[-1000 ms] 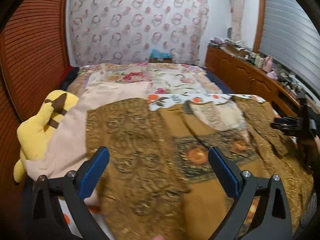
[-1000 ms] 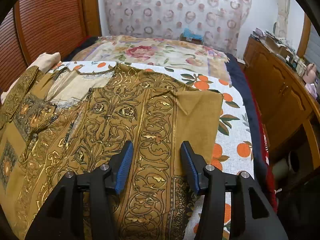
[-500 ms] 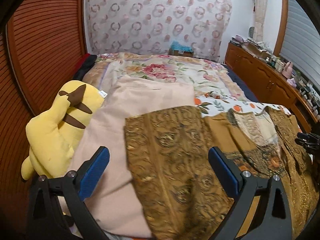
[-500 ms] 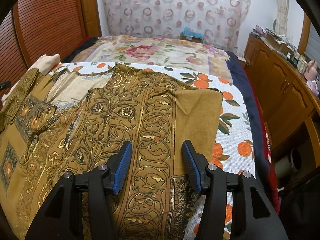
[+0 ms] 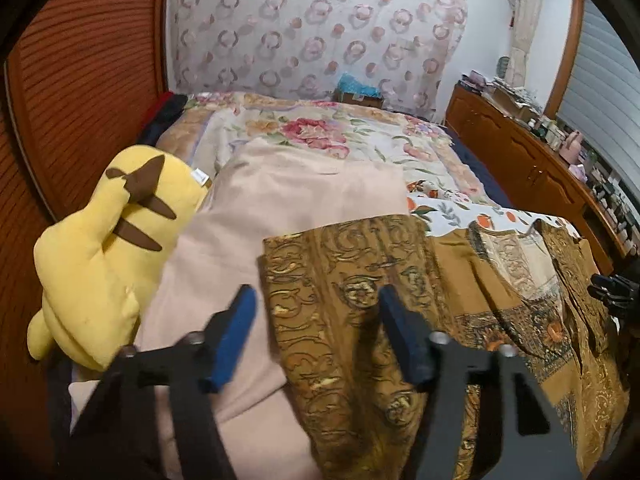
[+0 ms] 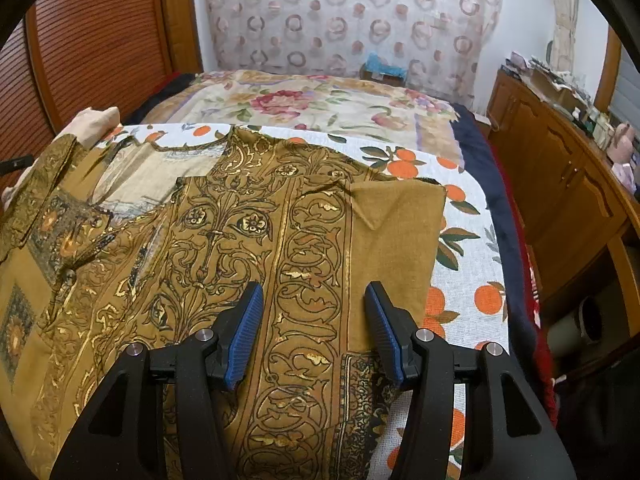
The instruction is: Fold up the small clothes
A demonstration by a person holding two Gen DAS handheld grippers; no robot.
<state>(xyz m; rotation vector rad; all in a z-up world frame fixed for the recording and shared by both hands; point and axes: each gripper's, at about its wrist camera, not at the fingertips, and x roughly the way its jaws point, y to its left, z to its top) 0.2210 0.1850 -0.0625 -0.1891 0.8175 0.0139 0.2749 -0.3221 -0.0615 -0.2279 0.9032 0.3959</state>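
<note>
A mustard-brown garment (image 6: 248,240) printed with gold and black scrollwork lies spread flat on a bed, over a white sheet (image 6: 468,288) patterned with oranges. In the right wrist view it fills the left and centre of the frame, its folded plain-brown corner reaching the middle right.

The right gripper (image 6: 314,332) sits at the lower centre of that view, pointing down at the cloth. Its blue pads stand apart, with a vertical band of the scroll pattern running between them. Whether the pads press on a raised fold or merely hover above the flat cloth cannot be told.

In the left wrist view the garment (image 5: 360,312) occupies the centre and right. Its left edge, a patterned strip, runs from mid-frame down to the bottom. The left gripper (image 5: 316,332) is at the lower centre, blurred; its jaws have just been closing and now stand half apart, straddling that left edge. The left pad lies over a pale pink cloth (image 5: 288,200) just beside the garment, the right pad over the garment itself. The pads do not visibly pinch the fabric.

A yellow plush toy (image 5: 104,256) rests at the left of this frame, touching the pink cloth.
</note>
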